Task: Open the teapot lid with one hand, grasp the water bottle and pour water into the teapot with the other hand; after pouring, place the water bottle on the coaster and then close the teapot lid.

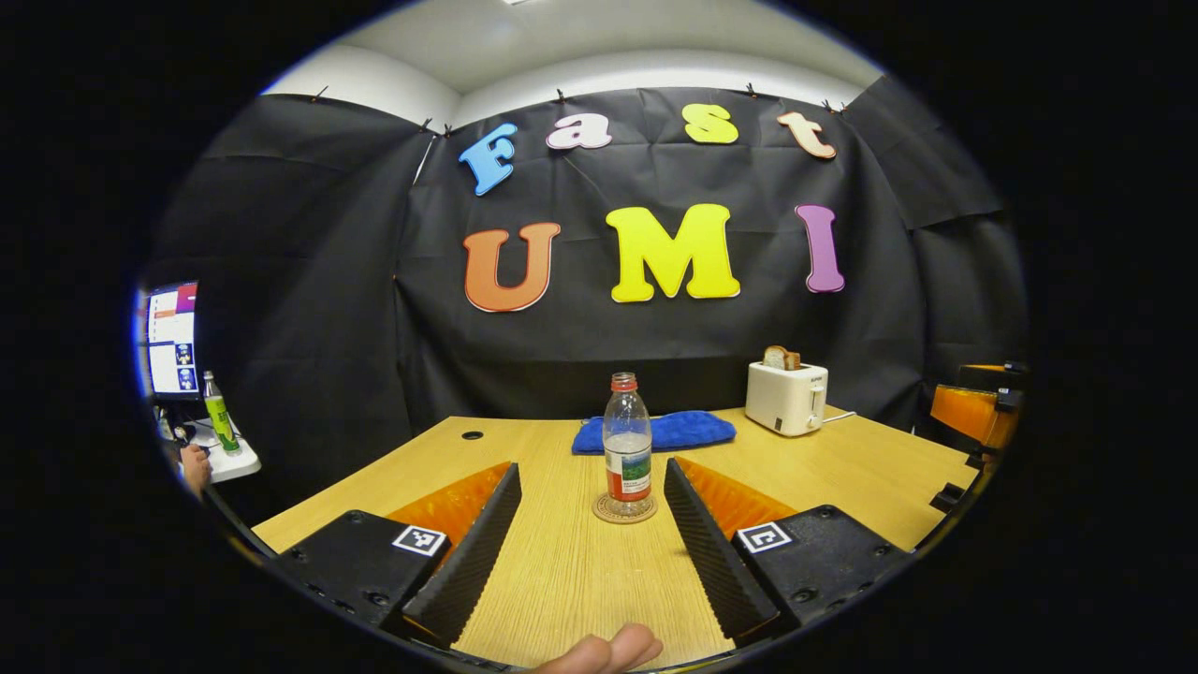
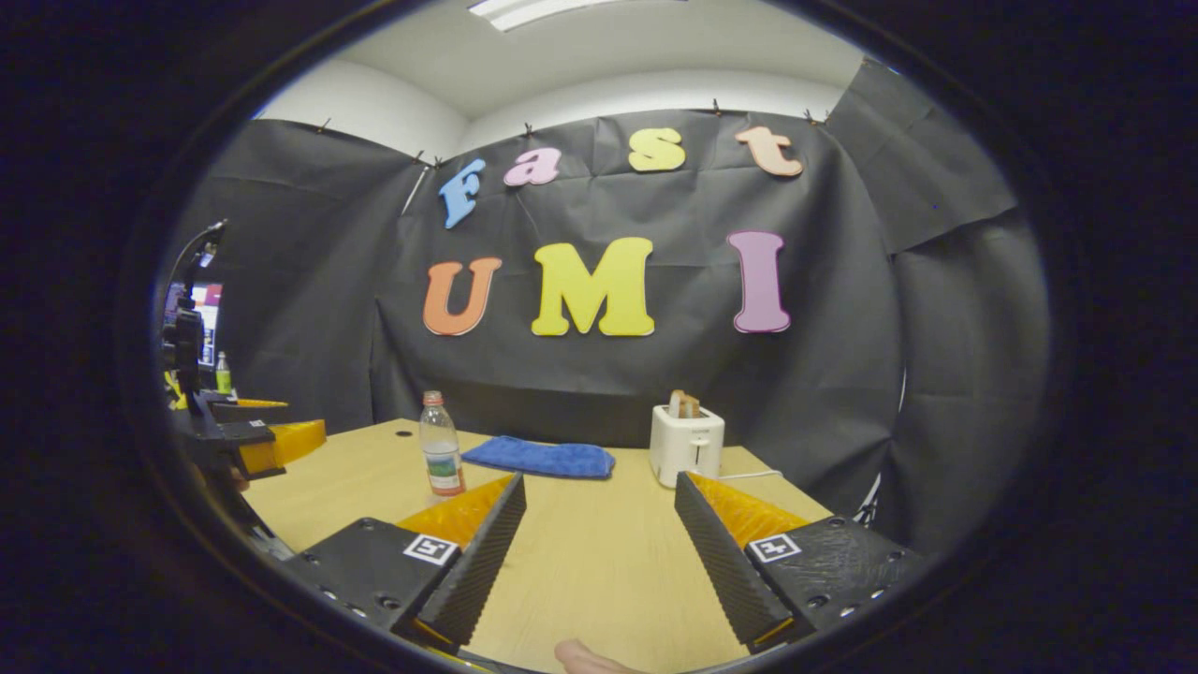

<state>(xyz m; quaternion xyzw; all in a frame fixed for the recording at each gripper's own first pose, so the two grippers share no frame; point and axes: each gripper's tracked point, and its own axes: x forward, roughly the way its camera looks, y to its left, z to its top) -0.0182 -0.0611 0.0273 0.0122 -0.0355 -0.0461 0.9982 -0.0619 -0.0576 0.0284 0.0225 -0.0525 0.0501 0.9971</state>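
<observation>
Clear plastic water bottle stands upright at centre frame in the left gripper view, long axis vertical, red cap up, base on a round coaster on the wooden table. Left gripper is spread wide, fingers apart either side of the bottle and short of it, gripping nothing. Blue cloth and white toaster sit behind. Right gripper is also wide, nothing held; bottle appears left of centre there.

I see the clear water bottle standing upright on the round coaster, red cap on, about half full.
</observation>
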